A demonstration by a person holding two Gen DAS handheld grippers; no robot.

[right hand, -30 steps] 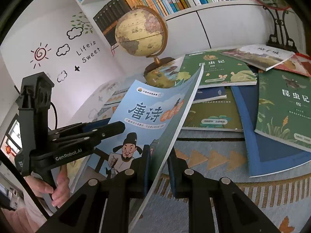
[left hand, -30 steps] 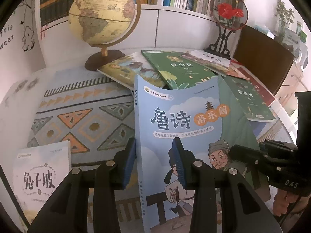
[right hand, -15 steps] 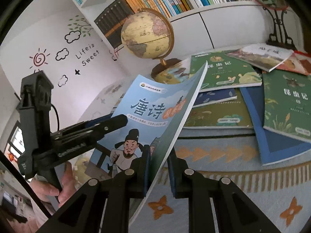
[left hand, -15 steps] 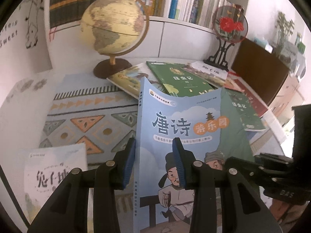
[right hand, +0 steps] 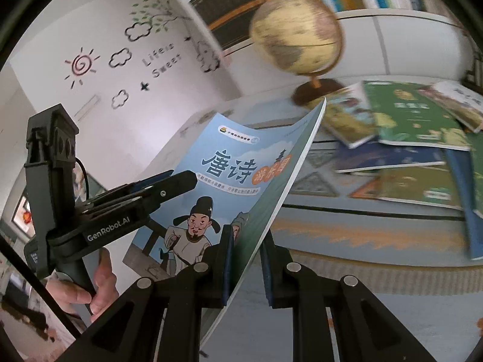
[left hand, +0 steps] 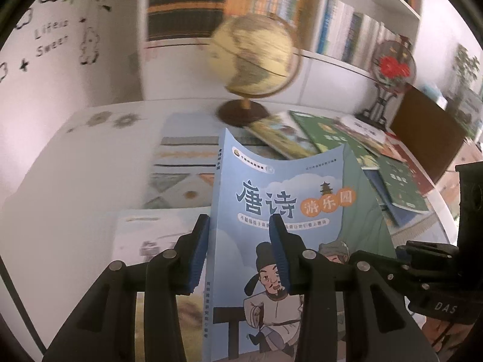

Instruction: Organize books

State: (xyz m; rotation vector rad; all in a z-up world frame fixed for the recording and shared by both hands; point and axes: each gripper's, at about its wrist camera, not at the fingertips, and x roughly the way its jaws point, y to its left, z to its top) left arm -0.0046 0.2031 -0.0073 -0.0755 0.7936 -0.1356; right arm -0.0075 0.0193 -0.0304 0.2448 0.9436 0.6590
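Note:
A light blue picture book [left hand: 280,211] stands almost upright in the air, its cover bowed. My left gripper [left hand: 241,253] straddles its spine edge with the jaws apart; the book's spine sits between the blue pads [left hand: 200,250]. My right gripper [right hand: 246,268] has the book's [right hand: 241,181] opposite edge between its pads, which look closed on it. The left gripper also shows in the right wrist view [right hand: 169,187] at the book's far side. A white book [left hand: 145,241] lies flat on the table below left.
Several green and blue books [right hand: 413,120] lie scattered on the patterned mat [left hand: 184,178] to the right. A globe [left hand: 256,57] stands at the back before the bookshelf [left hand: 347,30]. A red flower ornament [left hand: 392,69] is back right.
Both grippers and the blue book have swung left and lifted; the globe and scattered books slid right in view. The white book now lies under the left gripper.

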